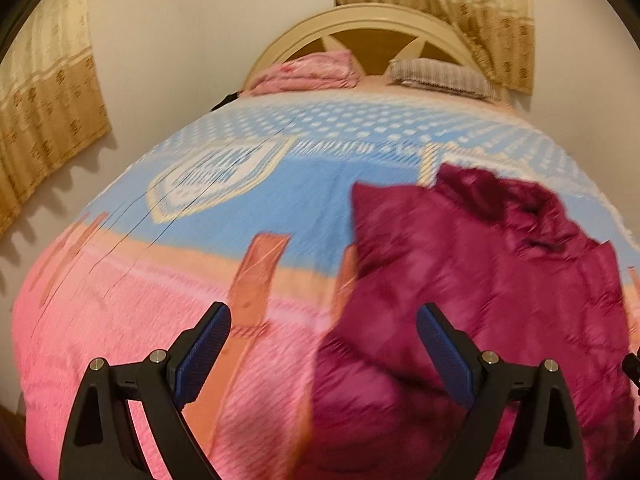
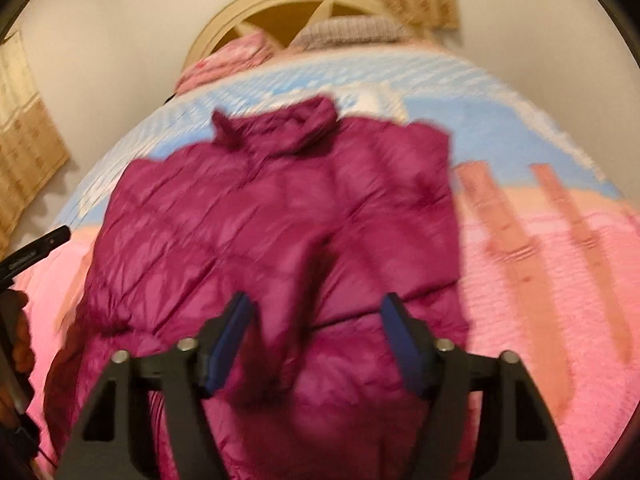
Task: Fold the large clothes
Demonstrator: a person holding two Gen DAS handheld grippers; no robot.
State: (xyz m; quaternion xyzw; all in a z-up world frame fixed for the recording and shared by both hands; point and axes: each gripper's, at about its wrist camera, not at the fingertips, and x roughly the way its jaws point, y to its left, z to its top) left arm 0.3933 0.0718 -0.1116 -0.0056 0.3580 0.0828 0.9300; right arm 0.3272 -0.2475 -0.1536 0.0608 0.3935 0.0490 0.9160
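A magenta quilted puffer jacket [image 2: 280, 216] lies spread on the bed, collar toward the headboard. In the left wrist view the jacket [image 1: 480, 280] lies to the right. My left gripper [image 1: 324, 320] is open and empty, held above the jacket's left edge and the pink blanket. My right gripper [image 2: 316, 312] is open and empty, held above the jacket's lower middle, with a fold of the jacket seen between its blue pads. Both views are motion-blurred.
The bed is covered by a blue, peach and pink blanket [image 1: 160, 320]. A pink pillow [image 1: 308, 72] and a striped pillow [image 1: 440, 74] lie by the arched headboard [image 1: 360, 20]. Gold curtains [image 1: 44, 120] hang on the wall. The left gripper's handle [image 2: 32, 256] shows at the right wrist view's left edge.
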